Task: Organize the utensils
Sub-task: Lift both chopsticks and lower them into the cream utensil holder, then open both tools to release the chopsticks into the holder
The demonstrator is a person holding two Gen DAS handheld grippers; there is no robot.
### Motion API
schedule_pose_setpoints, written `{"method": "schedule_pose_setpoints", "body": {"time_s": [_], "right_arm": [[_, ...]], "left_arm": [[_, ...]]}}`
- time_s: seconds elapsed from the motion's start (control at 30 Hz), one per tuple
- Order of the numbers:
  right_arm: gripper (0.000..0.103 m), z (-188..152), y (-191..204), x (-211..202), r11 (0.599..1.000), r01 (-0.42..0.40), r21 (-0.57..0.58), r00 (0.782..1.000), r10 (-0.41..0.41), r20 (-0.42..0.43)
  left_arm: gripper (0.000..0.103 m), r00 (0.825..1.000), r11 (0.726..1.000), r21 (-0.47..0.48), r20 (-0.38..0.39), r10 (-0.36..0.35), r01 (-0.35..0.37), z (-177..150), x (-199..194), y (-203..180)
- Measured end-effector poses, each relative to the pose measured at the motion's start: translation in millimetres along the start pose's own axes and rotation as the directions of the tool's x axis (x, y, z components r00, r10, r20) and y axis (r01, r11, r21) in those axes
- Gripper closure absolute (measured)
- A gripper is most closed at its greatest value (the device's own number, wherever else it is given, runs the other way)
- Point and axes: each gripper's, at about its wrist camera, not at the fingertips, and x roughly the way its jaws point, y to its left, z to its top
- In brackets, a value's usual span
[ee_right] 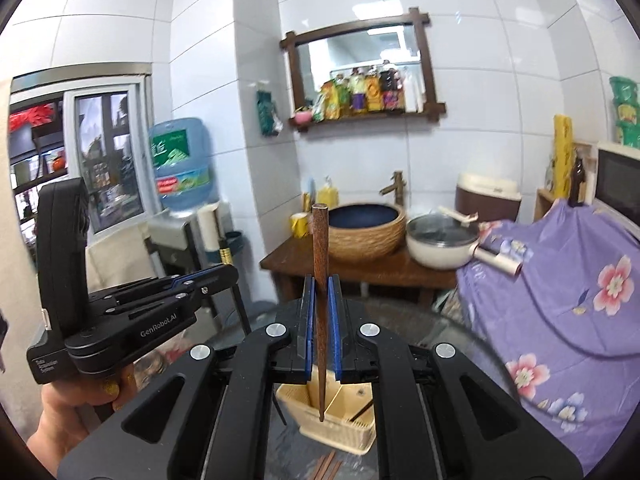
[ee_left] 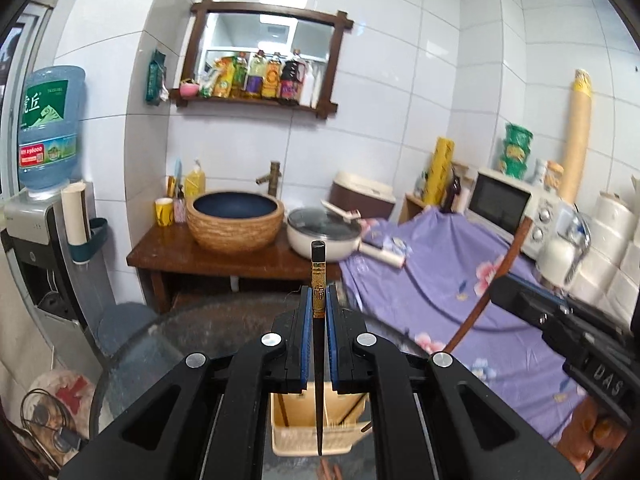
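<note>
The left claw (ee_left: 319,300) is seen pinching a black chopstick (ee_left: 318,360) with a gold band just under its blunt top, the blue pads (ee_left: 307,320) pressed against the band; the right claw (ee_right: 320,304) is likewise clamped on a brown wooden chopstick (ee_right: 320,280) near its thick end. Both sticks are held upright, tips hanging above a cream slotted utensil holder (ee_left: 300,436) that stands on the glass worktop (ee_left: 160,356) near and below. Each stick is judged light, stiff and thin, the lacquered black one probably slippery, so a hold on the thicker upper part is judged soundest, the tip left free for aiming. The holder is divided into compartments; a few sticks are seen leaning inside, though which compartment cannot be told. More brownish sticks (ee_right: 328,466) lie on the worktop just nearer than the holder.
</note>
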Motion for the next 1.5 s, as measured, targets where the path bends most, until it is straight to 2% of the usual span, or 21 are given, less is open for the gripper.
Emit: {"method": "schedule_pose_setpoints", "body": {"time_s": [0.13, 0.33, 0.7, 1.1, 1.4, 1.47, 1.5], "right_arm": [[0.095, -2, 0, 20, 0.999, 0.046, -0.012, 0.999, -0.046, 0.011], [0.095, -38, -10, 56, 0.995, 0.095, 0.0, 0.995, -0.095, -0.028], [0.095, -94, -37, 95, 0.991, 0.116, 0.073, 0.985, -0.105, -0.14], [0.095, -116, -46, 109, 0.986, 0.138, 0.093, 0.974, -0.118, -0.195], [0.095, -120, -51, 107, 0.986, 0.143, 0.083, 0.975, -0.126, -0.183], [0.088, -122, -49, 106, 0.986, 0.156, 0.063, 0.973, -0.142, -0.181], [0.074, -123, -49, 105, 0.986, 0.158, 0.055, 0.973, -0.146, -0.177]], "left_arm": [[0.096, 0.999, 0.999, -0.026, 0.024, 0.026, -0.026, 6, 16, 2], [0.096, 0.995, 0.996, -0.028, 0.055, 0.086, -0.084, -23, 41, 6], [0.096, 0.995, 0.995, -0.028, -0.045, 0.092, -0.093, -77, 72, 19], [0.096, 0.988, 0.995, -0.025, -0.125, 0.091, -0.095, -104, 91, 22], [0.096, 0.986, 0.997, -0.02, -0.149, 0.077, -0.081, -113, 92, 24], [0.092, 0.988, 0.997, -0.017, -0.139, 0.073, -0.076, -113, 88, 23], [0.09, 0.988, 0.997, -0.016, -0.134, 0.071, -0.074, -113, 85, 23]]}}
